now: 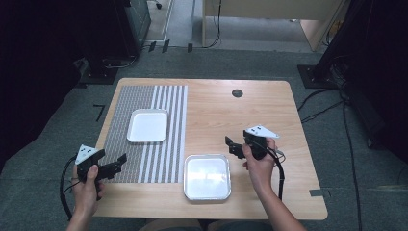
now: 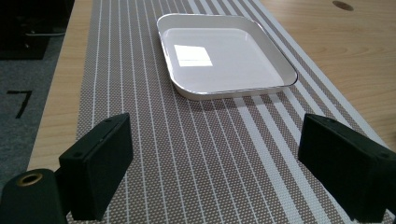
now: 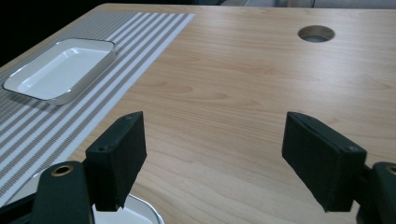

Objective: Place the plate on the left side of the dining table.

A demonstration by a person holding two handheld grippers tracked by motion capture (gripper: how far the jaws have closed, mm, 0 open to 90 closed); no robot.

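The left gripper (image 2: pixel 215 168) is hanging with its jaws spread wide and empty, and the white tray (image 2: pixel 224 53) is lying straight ahead of it on the striped mat (image 2: pixel 187 154). The right gripper (image 3: pixel 219 163), likewise gaping, is sitting just beside the metal tray (image 1: pixel 207 176). The wooden table (image 1: pixel 269 125) is standing in a dim room, on grey carpet (image 1: pixel 346 144) crossed by cables.

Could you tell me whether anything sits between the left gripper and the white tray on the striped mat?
Nothing visible does. The left gripper is open and empty, and between it and the white tray there is bare striped mat.
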